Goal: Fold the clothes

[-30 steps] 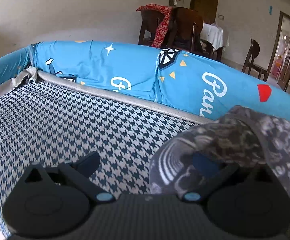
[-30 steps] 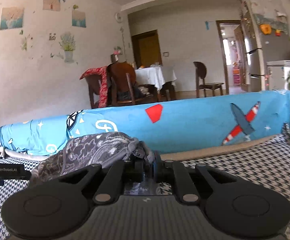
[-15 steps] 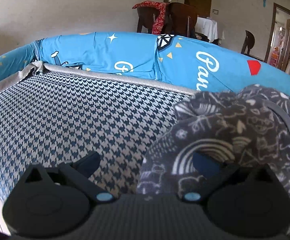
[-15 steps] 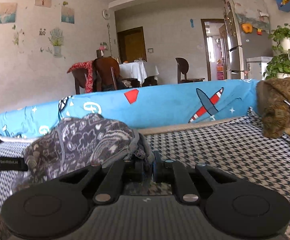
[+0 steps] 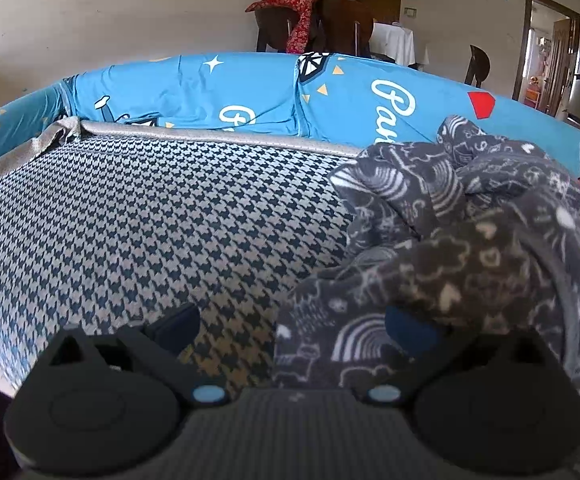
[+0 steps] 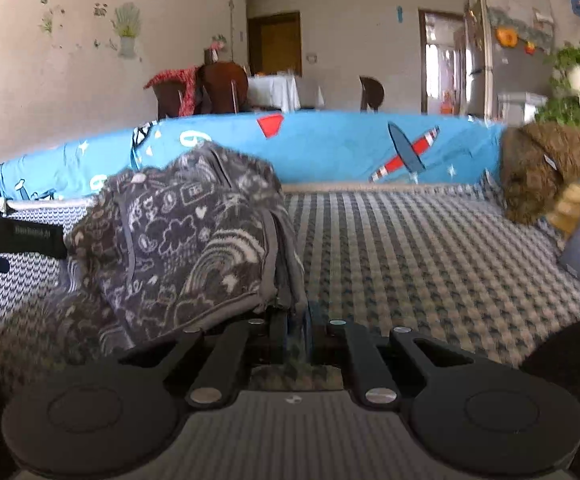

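On the houndstooth mattress (image 5: 170, 216), below its blue cartoon-print bumper (image 5: 250, 92), grey doodle-print garment (image 6: 186, 240) lies bunched, right gripper (image 6: 295, 330) pinched tight on its hem, left gripper (image 5: 290, 326) spread wide, cloth draped over one finger, brown garment (image 6: 537, 172) well apart.

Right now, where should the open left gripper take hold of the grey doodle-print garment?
Grip the near hem edge of the grey doodle-print garment, closing in from its left side. That edge drapes between the left gripper fingers, while the right gripper already pinches the opposite edge.
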Motion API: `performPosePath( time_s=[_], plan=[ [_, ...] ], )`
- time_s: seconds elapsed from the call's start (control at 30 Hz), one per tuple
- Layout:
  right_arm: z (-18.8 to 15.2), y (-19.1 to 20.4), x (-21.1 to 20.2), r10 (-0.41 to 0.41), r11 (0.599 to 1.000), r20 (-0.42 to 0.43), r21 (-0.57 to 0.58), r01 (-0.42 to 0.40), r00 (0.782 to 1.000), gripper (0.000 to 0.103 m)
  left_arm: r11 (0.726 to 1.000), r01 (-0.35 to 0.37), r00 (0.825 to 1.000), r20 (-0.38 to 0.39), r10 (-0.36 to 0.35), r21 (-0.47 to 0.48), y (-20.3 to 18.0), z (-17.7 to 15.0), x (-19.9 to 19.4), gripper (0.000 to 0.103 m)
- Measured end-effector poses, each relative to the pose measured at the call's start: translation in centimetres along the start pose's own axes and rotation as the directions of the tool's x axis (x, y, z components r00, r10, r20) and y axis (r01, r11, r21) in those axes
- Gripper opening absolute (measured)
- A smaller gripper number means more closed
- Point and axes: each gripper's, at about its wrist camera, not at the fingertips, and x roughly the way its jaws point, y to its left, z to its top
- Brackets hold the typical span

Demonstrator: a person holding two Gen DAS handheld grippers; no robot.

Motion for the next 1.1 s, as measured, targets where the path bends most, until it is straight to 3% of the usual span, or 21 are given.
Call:
performPosePath(
  time_s=[0.2,0.5,0.53,0.67,0.73,0.83,0.9,1.1],
  plan=[
    [-1.8,0.2,-1.1,0.023,1.0,-0.083,-0.011,-0.024,0.996,0.005,0.999,0.017,1.0,0.008,-0.017,-0.033,0.7,-0.1,-0.4,0.103],
    [-2.1,1.3,-1.4,0.067,0.995,-0.071,-0.07,-0.072,0.995,0.009,0.998,0.031,1.0,-0.001,-0.031,-0.05,0.1,0.0,0.2,0.103],
    [-2.1,1.6,-1.2,0.076,0.994,-0.077,-0.075,-0.082,0.994,0.012,0.998,0.031,1.0,-0.005,-0.031,-0.051,0.1,0.0,0.4,0.103],
    [-1.8,2.7,-0.6,0.119,0.986,-0.085,-0.106,-0.128,0.989,0.045,0.998,0.014,1.0,-0.011,-0.014,-0.054,0.3,-0.1,0.8,0.103],
    [-1.4,3.5,-0.2,0.134,0.981,-0.067,-0.132,-0.142,0.989,0.054,0.998,0.008,1.0,-0.022,-0.009,-0.066,0.7,-0.1,1.1,0.103],
    [-0.5,4.9,0.9,0.159,0.97,-0.052,-0.179,-0.166,0.986,0.063,0.997,0.008,1.0,-0.019,-0.009,-0.081,1.1,-0.1,1.3,0.103],
    [0.2,5.9,1.8,0.176,0.961,-0.044,-0.208,-0.181,0.983,0.074,0.995,0.003,1.0,-0.029,-0.006,-0.096,1.3,0.0,1.5,0.103],
    [3.0,9.2,5.2,0.224,0.94,-0.018,-0.261,-0.221,0.974,0.089,0.993,-0.007,1.0,-0.014,0.005,-0.115,1.8,0.4,1.6,0.103]
  ],
)
